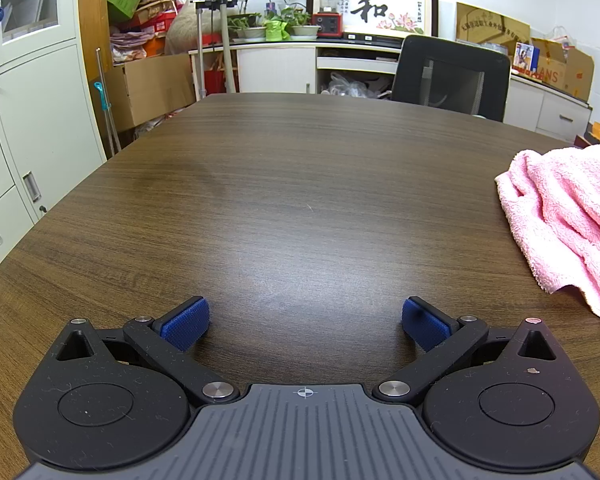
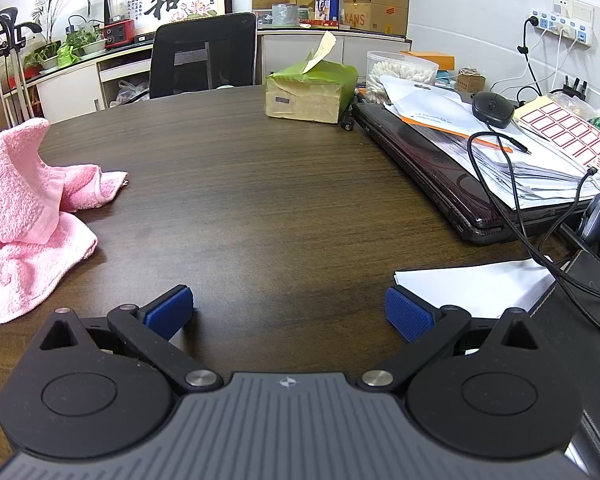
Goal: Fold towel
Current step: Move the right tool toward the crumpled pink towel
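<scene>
Plainly nothing is gripped yet; the pink towel (image 1: 568, 220) lies crumpled on the table (image 1: 280, 200) between the two tools, to the right of the left gripper (image 1: 305, 326) and left of the right gripper (image 2: 288, 314); both stand wide open and empty above bare wood; best first find two corners of one edge, then spread it flat.
</scene>
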The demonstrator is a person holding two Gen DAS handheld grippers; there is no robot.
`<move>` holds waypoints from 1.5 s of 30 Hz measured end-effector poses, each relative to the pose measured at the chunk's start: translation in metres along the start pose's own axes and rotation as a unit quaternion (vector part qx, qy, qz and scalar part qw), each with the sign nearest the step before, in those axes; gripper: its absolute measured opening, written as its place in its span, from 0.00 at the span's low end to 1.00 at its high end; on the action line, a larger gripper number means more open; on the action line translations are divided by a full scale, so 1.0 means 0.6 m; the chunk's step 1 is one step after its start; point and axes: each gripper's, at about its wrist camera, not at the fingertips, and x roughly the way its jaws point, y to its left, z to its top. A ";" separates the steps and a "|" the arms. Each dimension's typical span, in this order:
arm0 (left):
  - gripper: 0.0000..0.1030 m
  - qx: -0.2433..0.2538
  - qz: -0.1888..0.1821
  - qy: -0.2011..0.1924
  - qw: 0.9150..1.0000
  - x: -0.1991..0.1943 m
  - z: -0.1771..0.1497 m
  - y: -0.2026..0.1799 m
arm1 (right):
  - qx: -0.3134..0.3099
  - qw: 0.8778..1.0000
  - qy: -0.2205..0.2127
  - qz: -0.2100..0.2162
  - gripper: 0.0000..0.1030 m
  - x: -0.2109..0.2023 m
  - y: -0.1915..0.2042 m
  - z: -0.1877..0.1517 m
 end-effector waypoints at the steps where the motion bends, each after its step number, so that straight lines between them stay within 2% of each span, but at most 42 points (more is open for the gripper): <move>1: 1.00 0.000 0.000 0.000 1.000 0.000 0.000 0.000 | -0.001 1.000 0.000 0.000 1.00 0.001 0.003 0.001; 5: 1.00 0.000 0.000 0.000 1.000 0.000 0.000 0.000 | -0.011 0.999 -0.005 0.031 1.00 0.000 0.033 0.012; 10: 1.00 0.000 0.000 0.000 1.000 0.000 0.000 0.000 | -0.034 0.996 -0.034 0.075 1.00 -0.022 0.077 0.042; 14: 1.00 0.000 0.000 0.000 1.000 0.000 0.000 0.000 | -0.045 0.990 -0.042 0.130 1.00 -0.028 0.109 0.066; 18: 1.00 0.000 0.000 0.000 1.000 0.000 0.000 0.000 | -0.061 0.985 -0.046 0.151 1.00 -0.023 0.122 0.064; 22: 1.00 0.000 0.000 0.000 1.000 0.000 0.000 0.000 | -0.098 0.984 -0.038 0.144 1.00 -0.019 0.134 0.051; 30: 1.00 0.000 0.000 0.000 1.000 0.000 0.000 0.000 | -0.095 0.978 -0.013 0.184 1.00 -0.019 0.140 0.041; 45: 1.00 0.000 0.000 0.000 1.000 0.000 0.000 0.000 | -0.132 0.974 0.002 0.185 0.98 -0.017 0.163 0.015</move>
